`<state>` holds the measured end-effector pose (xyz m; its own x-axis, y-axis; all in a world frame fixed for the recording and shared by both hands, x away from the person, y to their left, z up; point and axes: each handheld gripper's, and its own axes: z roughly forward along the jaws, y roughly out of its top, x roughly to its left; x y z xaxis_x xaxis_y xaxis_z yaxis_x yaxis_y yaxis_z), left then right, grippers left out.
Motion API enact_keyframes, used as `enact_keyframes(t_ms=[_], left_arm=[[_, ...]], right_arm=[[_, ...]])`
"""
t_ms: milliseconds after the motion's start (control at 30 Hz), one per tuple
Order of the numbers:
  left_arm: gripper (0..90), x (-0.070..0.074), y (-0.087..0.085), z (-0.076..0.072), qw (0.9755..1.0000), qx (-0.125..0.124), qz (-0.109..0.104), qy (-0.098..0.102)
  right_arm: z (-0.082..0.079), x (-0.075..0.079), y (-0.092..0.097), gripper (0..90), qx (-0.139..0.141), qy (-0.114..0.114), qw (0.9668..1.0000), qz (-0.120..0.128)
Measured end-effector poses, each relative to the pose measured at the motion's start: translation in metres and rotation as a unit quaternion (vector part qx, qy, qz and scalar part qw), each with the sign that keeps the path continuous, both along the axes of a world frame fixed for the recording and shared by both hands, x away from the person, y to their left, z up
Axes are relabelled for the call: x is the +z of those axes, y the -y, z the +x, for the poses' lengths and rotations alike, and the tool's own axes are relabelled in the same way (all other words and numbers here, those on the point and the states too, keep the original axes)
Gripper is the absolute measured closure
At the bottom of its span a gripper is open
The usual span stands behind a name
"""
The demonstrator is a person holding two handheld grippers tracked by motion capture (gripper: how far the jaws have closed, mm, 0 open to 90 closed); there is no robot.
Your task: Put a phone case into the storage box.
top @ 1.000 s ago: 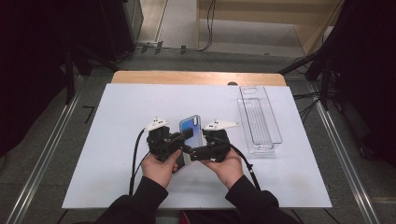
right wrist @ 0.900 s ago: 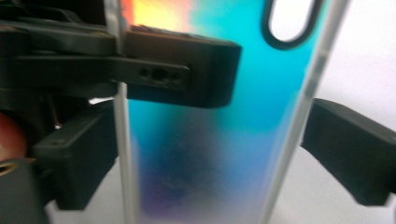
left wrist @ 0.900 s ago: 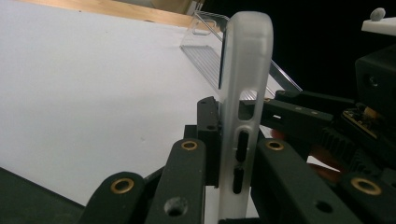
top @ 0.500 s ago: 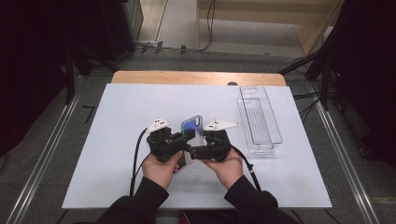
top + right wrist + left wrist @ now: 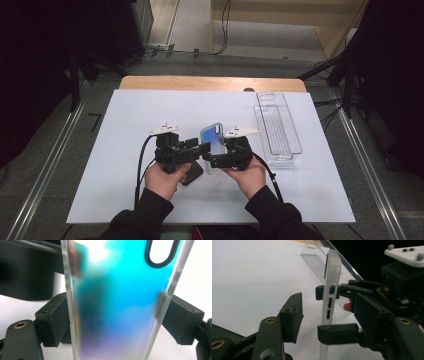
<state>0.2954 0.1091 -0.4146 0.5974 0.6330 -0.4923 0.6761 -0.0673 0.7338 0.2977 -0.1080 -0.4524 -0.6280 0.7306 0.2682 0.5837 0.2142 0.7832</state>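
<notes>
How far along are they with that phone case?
Done: the case is up off the table, upright, and the right gripper has just closed its jaws on the case's edges. In hand: the left gripper has just been opening its jaws, which are clear of the case, so the handover looks finished. Left: the tray holds nothing; perhaps the case goes there.

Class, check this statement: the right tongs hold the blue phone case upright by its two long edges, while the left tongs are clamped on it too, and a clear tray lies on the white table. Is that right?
Not quite. The left tongs are not clamped on it: their jaws have just been opening and stand clear of the phone case, as the left gripper view shows. The right tongs do grip its long edges; the clear tray lies on the white table.
</notes>
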Motion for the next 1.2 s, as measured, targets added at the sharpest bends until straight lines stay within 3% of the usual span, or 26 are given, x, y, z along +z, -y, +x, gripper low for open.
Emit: enact_keyframes(t_ms=[100, 167, 333, 433, 533, 633, 767, 933, 967, 1200], left_arm=[[36.5, 0.003, -0.004, 0.001, 0.9992, -0.039, -0.001, -0.005], [34.6, 0.006, -0.005, 0.001, 0.9979, -0.064, 0.010, -0.006], [32.6, 0.008, -0.006, 0.002, 0.9922, -0.119, 0.037, -0.010], [32.6, 0.008, -0.010, 0.002, 0.9900, -0.133, 0.048, 0.005], [32.6, 0.008, -0.014, 0.004, 0.9872, -0.153, 0.046, 0.000], [32.7, 0.005, -0.015, 0.002, 0.9815, -0.174, 0.076, 0.024], [32.5, 0.000, -0.018, 0.000, 0.9741, -0.197, 0.098, 0.052], [30.2, -0.008, -0.024, -0.001, 0.9695, -0.213, 0.107, 0.057], [29.2, -0.011, -0.025, -0.001, 0.9674, -0.219, 0.114, 0.057], [29.2, -0.025, -0.037, -0.007, 0.9641, -0.225, 0.132, 0.050]], right_arm=[[0.002, -0.001, 0.005, 14.3, 0.014, 0.001, 0.9999, 0.000], [0.004, -0.001, 0.007, 14.3, 0.030, -0.003, 0.9995, 0.005], [0.007, 0.003, 0.012, 14.3, 0.049, -0.001, 0.9986, 0.018], [0.009, 0.005, 0.017, 14.3, 0.066, 0.001, 0.9978, 0.012], [0.011, 0.009, 0.023, 14.3, 0.081, 0.002, 0.9967, 0.012], [0.013, 0.012, 0.028, 14.3, 0.091, -0.005, 0.9958, 0.015], [0.016, 0.018, 0.034, 14.3, 0.107, -0.009, 0.9942, 0.013], [0.017, 0.024, 0.043, 14.3, 0.113, -0.006, 0.9935, 0.012], [0.017, 0.025, 0.044, 14.3, 0.114, -0.006, 0.9934, 0.013], [0.018, 0.028, 0.053, 14.3, 0.112, -0.006, 0.9936, 0.010]])
